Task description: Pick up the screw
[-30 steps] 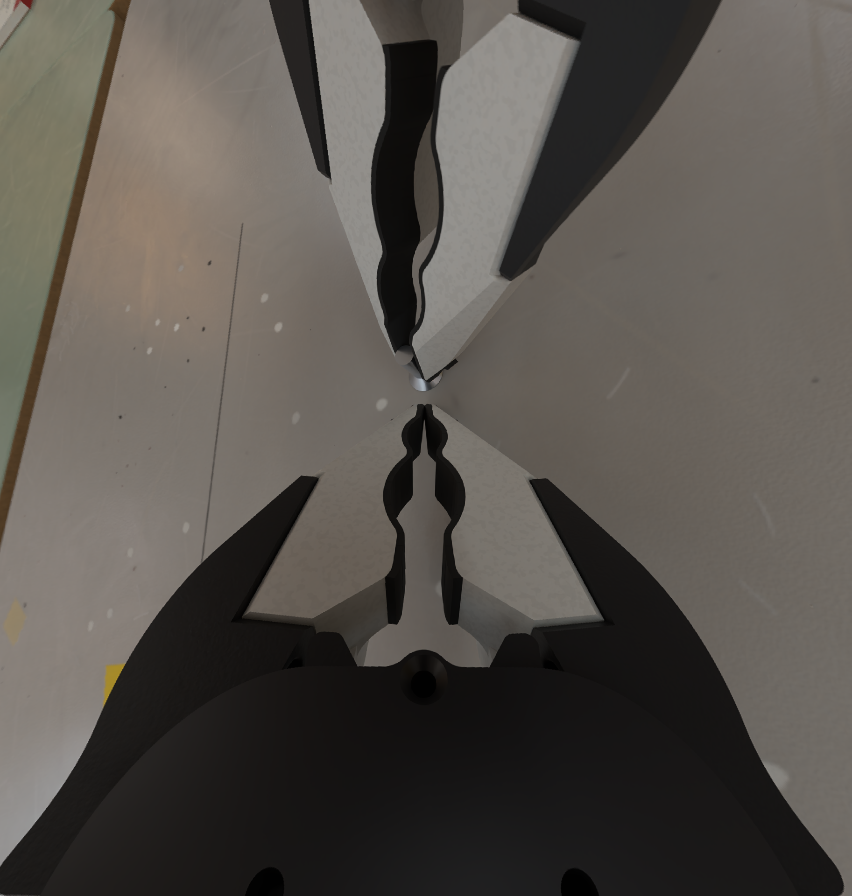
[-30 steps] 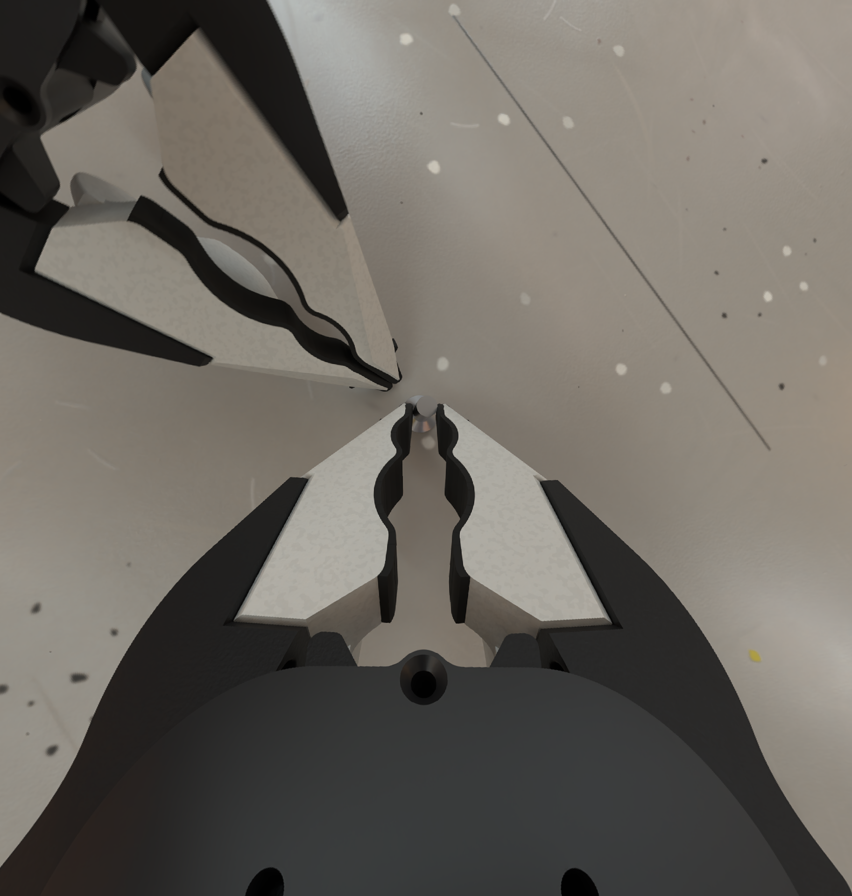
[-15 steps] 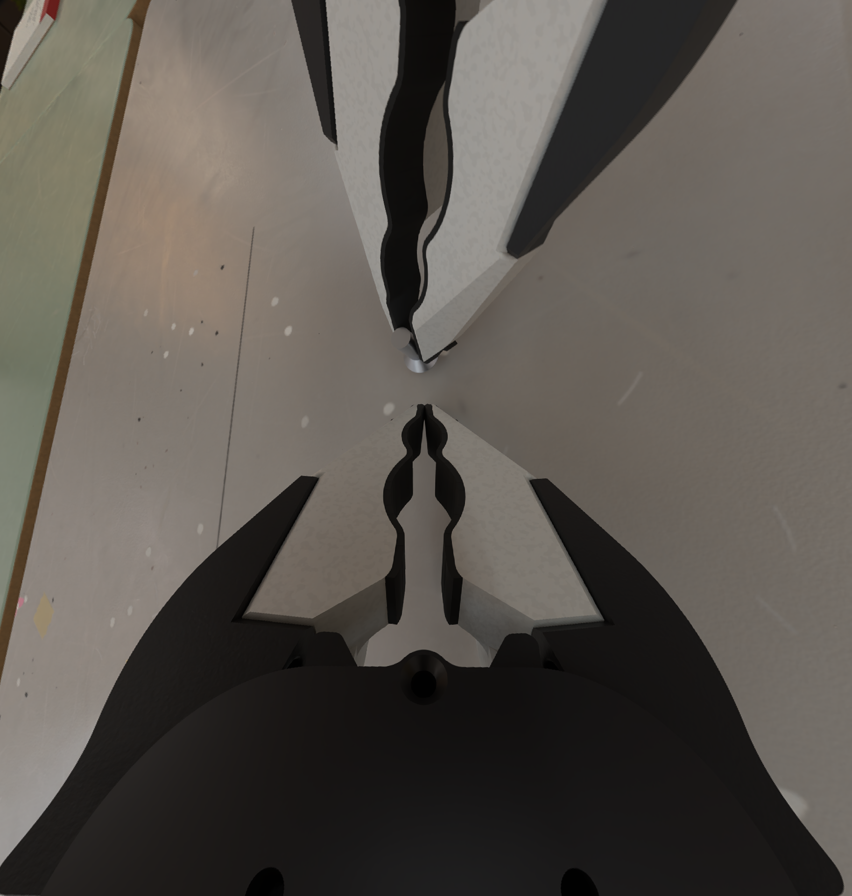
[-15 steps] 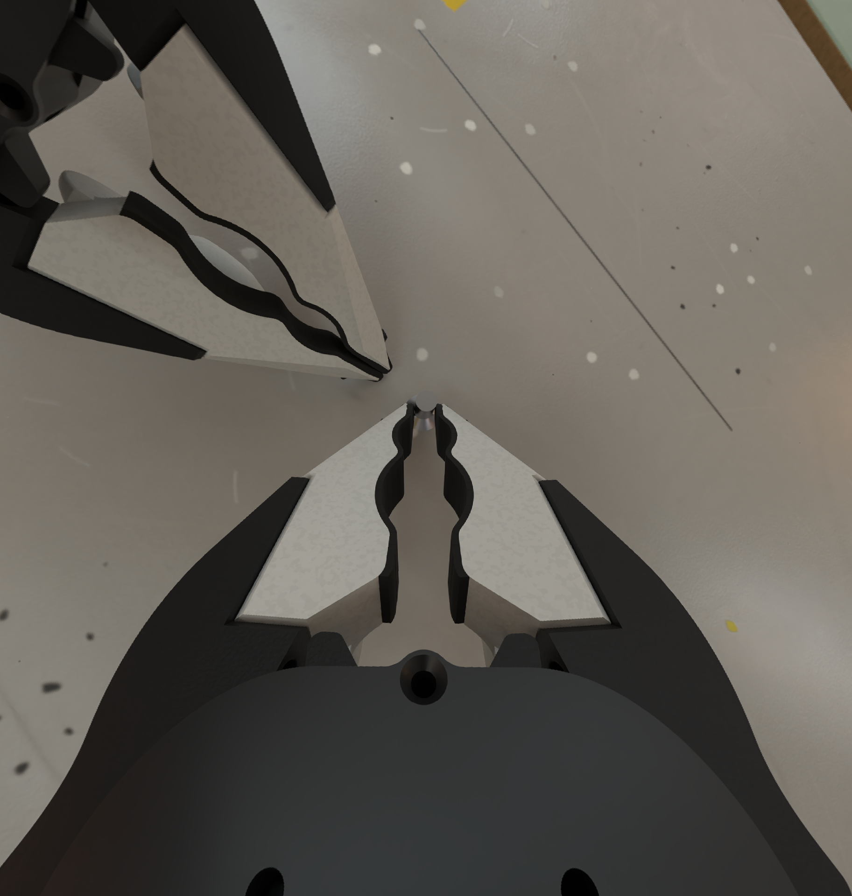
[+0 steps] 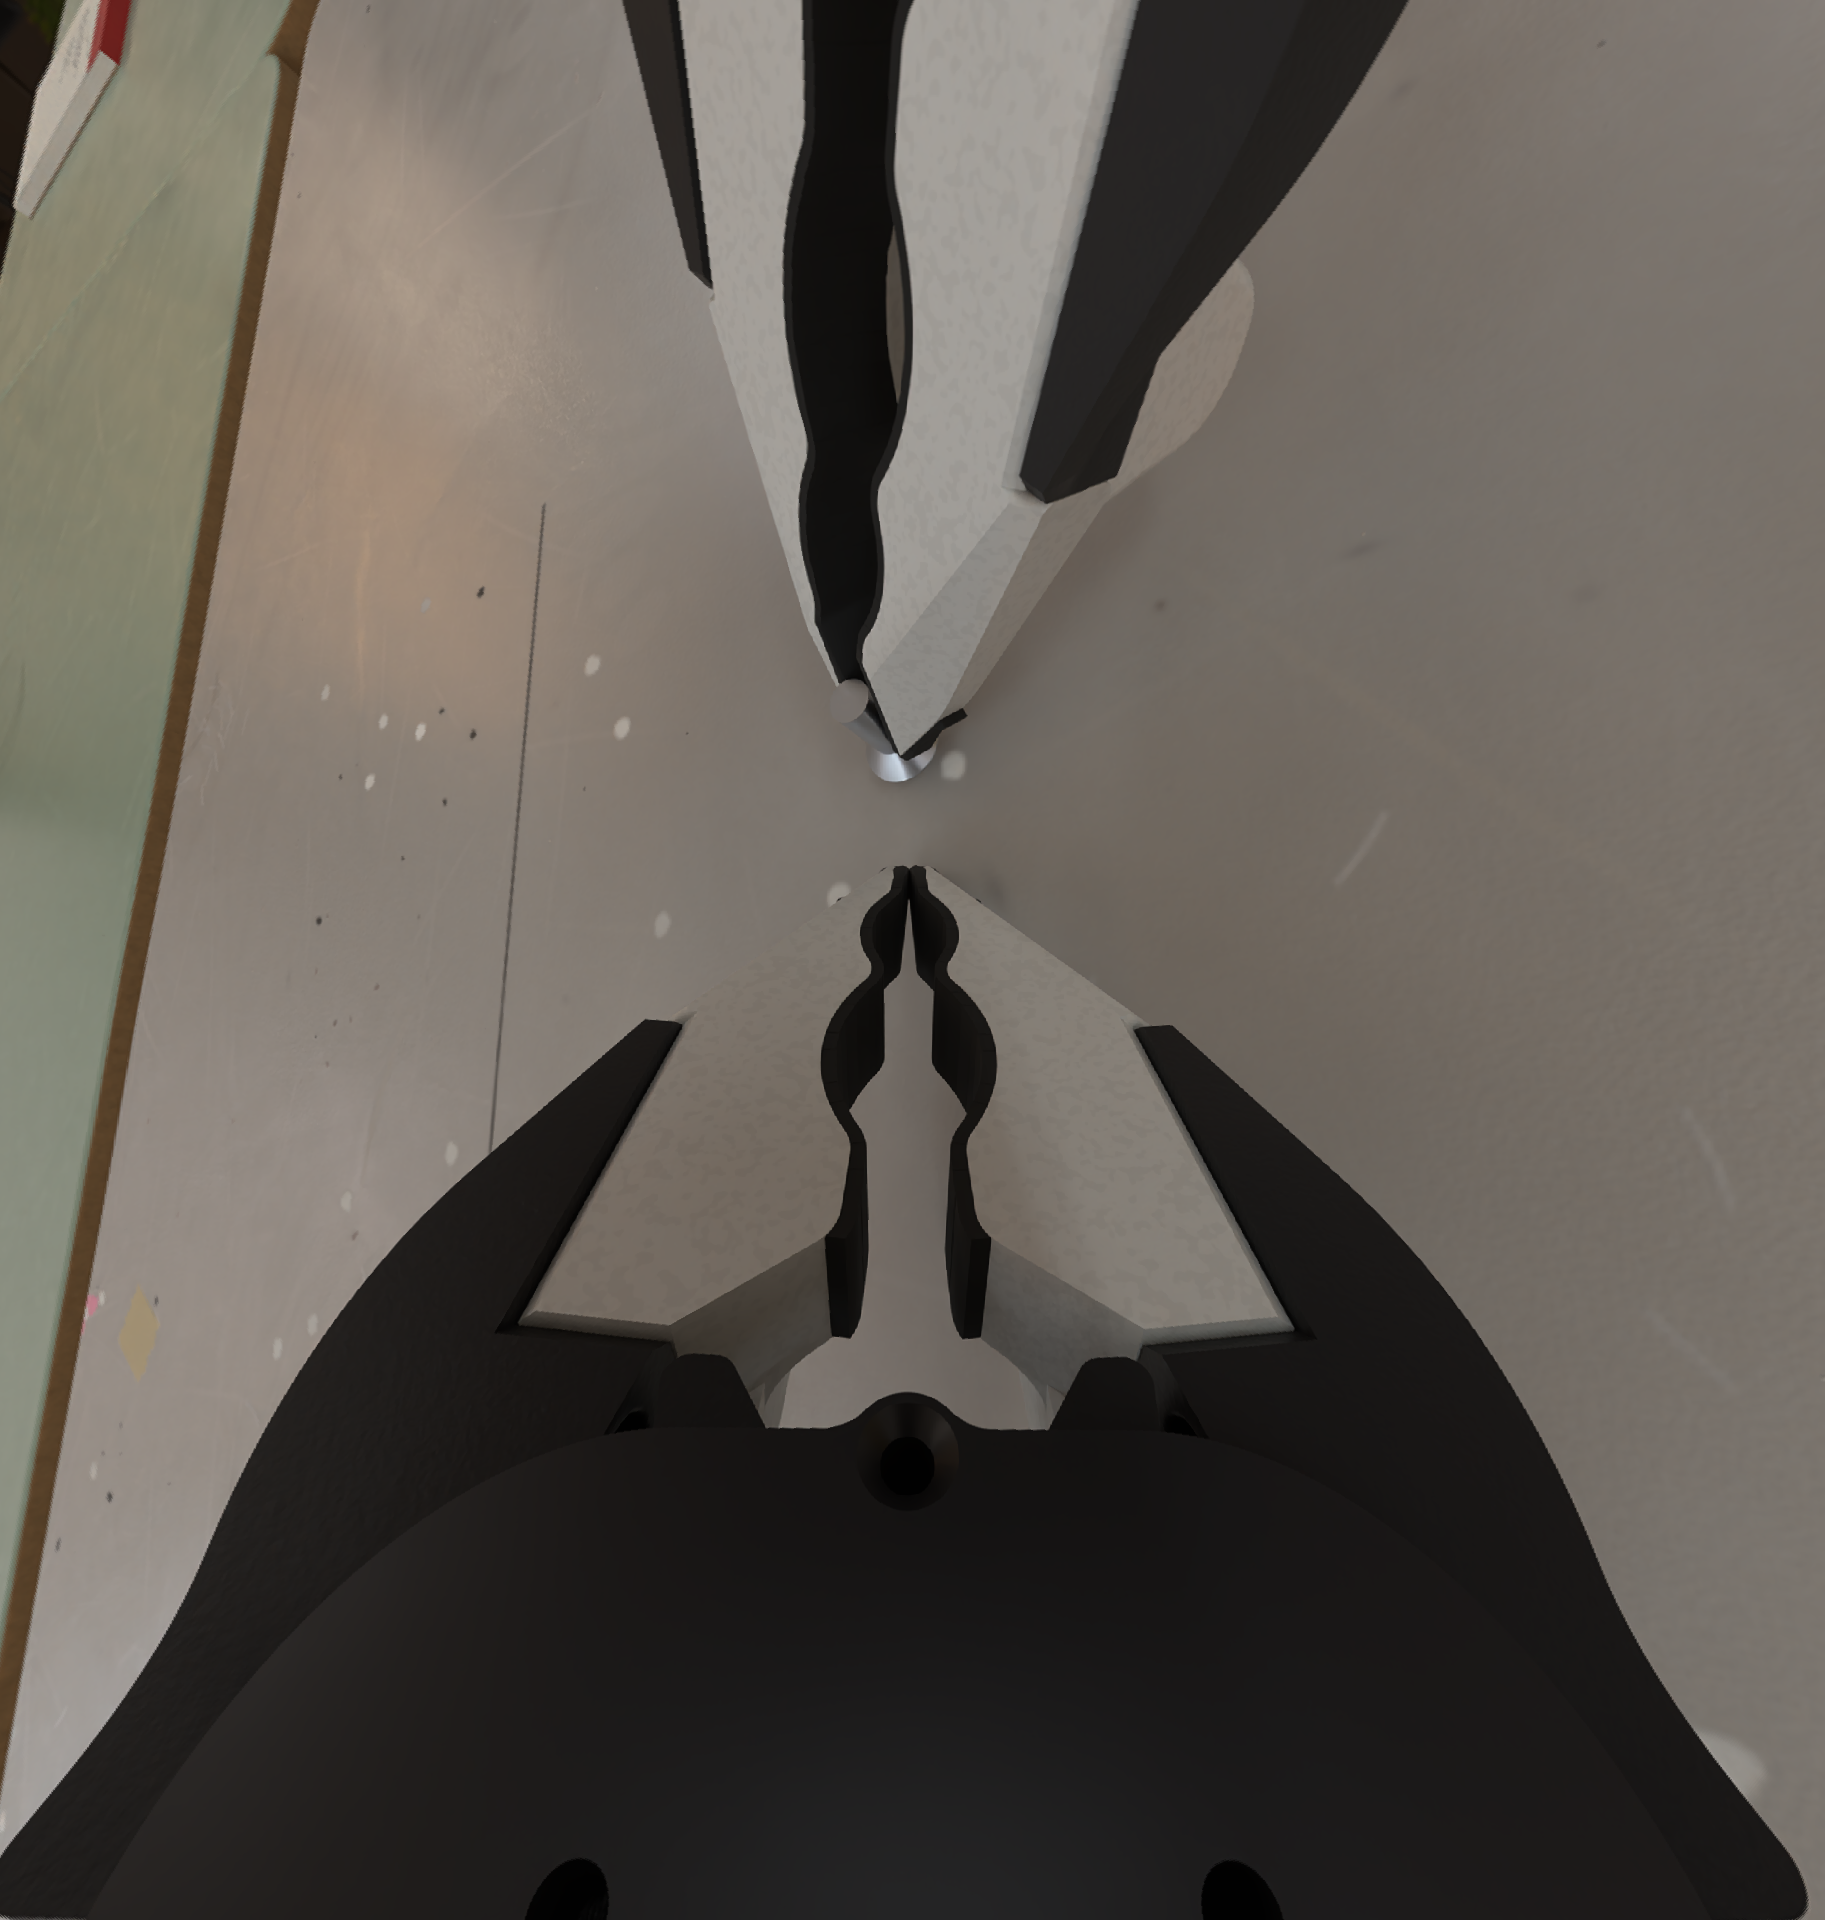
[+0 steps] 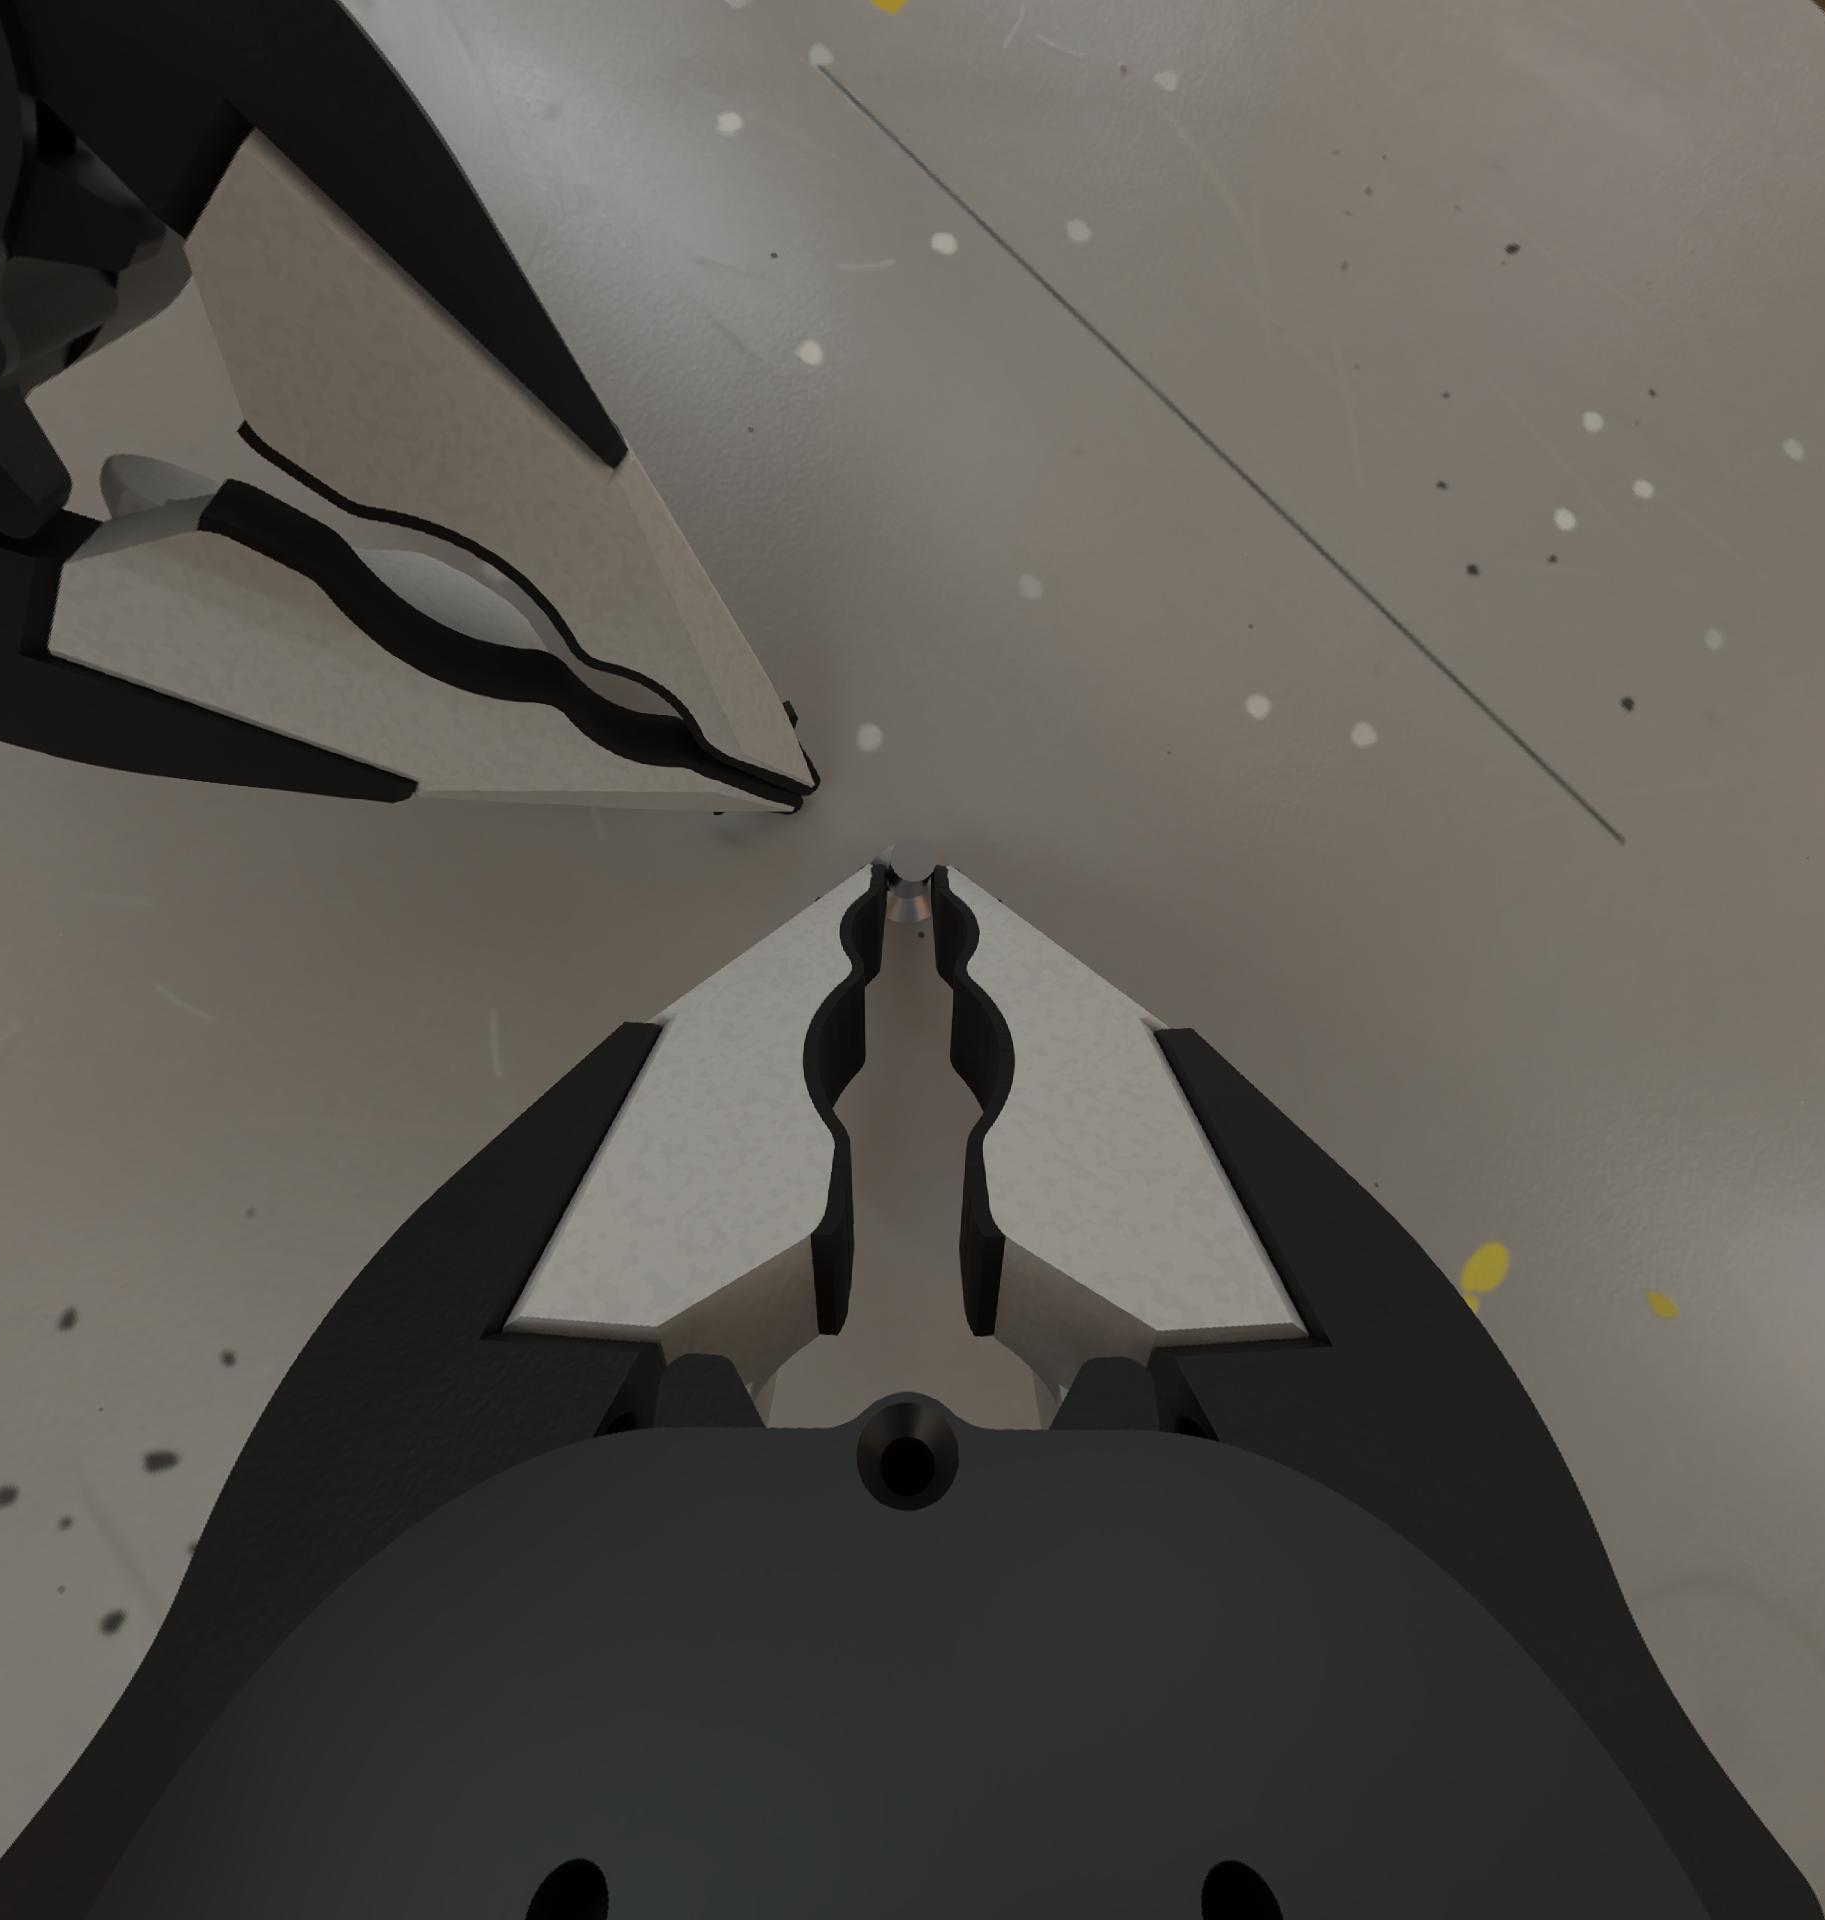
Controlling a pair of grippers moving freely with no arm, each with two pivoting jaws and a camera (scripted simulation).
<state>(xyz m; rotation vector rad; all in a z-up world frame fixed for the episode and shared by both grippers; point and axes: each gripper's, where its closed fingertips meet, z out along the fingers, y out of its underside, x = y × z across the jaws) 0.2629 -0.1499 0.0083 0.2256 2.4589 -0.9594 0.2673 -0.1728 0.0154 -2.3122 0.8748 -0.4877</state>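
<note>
- Left wrist view: the left hand-held gripper point(image 5: 906, 873) is closed, tips touching, with nothing in it.
- Across from it, the right hand-held gripper point(image 5: 880, 727) pinches the screw point(image 5: 892, 762) at its very tips, just above the table point(image 5: 1510, 831).
- The screw is tiny, shiny metal, round and hard. It looks very light and slippery, so I think it can slide out easily.
- The table is smooth, grey and speckled, with thin scratches.
- Right wrist view: the right hand-held gripper point(image 6: 908, 881) is closed on the screw point(image 6: 909, 883), which sits between the tips with a round end poking out.
- The black pads point(image 6: 854, 1029) are wavy and look rubbery; the fingers are pale and grainy.
- Only the tips hold it. A hold on the thin middle part seems best.
- The left hand-held gripper point(image 6: 799, 795) is just beside it, not touching.
</note>
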